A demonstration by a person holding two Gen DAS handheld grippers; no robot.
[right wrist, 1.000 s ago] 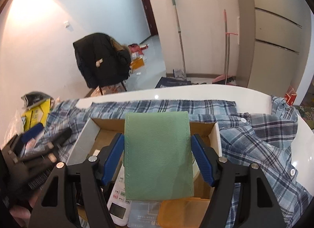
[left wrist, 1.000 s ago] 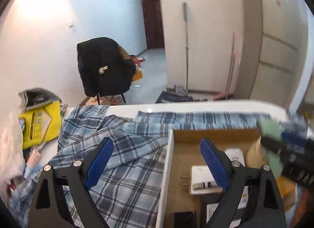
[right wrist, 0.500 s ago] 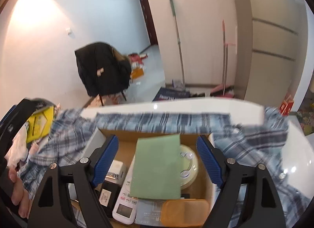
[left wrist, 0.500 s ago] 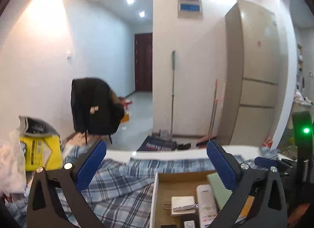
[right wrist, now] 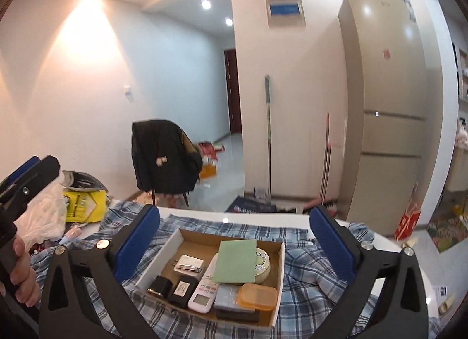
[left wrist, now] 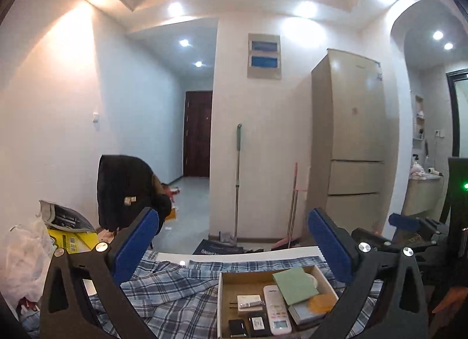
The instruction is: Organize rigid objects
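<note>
the left claw (left wrist: pixel 233 247) stood wide open with nothing between its blue pads, raised above the table (left wrist: pixel 254 250) and looking out level across the room. the right claw (right wrist: pixel 234 239) was spread just as wide, its jaws having just been opening, and it too held nothing; the green card (right wrist: pixel 236 260) it framed lay free in the cardboard box (right wrist: pixel 279 269) below it, well clear of both pads. that box sat on a blue plaid shirt (right wrist: pixel 310 292) spread over the white table. in the right wrist view the green card rested tilted on top of a round pale tin (right wrist: pixel 264 264) and overlapped the top end of a white remote control (right wrist: pixel 204 290). left of the remote lay a white plug adapter (right wrist: pixel 187 261) with a metal nail clipper (right wrist: pixel 188 267) on it, and nearer the camera two small black blocks (right wrist: pixel 172 285) side by side. an orange lidded case (right wrist: pixel 257 295) sat at the near right corner on a grey-blue flat box (right wrist: pixel 226 298). in the left wrist view the same box (left wrist: pixel 222 298) showed at lower right, under the right-hand finger of the left claw, with the green card (left wrist: pixel 295 285) uppermost. a hand (right wrist: pixel 22 274) showed at the left edge of the right wrist view, gripping the left tool's handle. behind the table stood a chair draped in a black coat (right wrist: pixel 163 157) and a tall fridge (right wrist: pixel 389 99).
</note>
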